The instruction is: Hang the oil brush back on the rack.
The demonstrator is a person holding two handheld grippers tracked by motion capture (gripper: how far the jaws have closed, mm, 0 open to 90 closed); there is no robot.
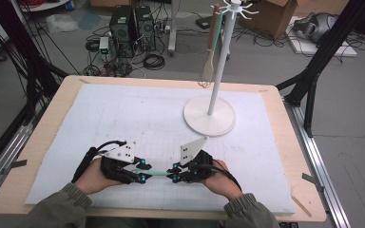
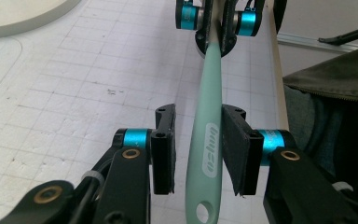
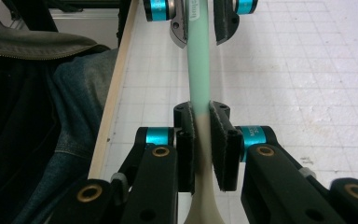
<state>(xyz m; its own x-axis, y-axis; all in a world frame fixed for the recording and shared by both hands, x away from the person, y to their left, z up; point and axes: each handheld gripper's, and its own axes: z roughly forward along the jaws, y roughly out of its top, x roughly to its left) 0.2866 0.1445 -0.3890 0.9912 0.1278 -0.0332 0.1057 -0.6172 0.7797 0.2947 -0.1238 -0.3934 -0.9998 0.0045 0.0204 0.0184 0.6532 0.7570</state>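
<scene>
Spanning the gap between both hands near the bench's front edge, the mint-handled utensil (image 1: 158,174) hangs between left tool (image 1: 143,171) and right tool (image 1: 175,172). From the left tool view, the jaws stand apart, one pad (image 2: 235,151) touching the handle (image 2: 208,140), whose raised lettering I cannot read surely. From the right tool view, the jaws clamp the neck (image 3: 200,126); a weak one-sided hold could let it swivel.
</scene>
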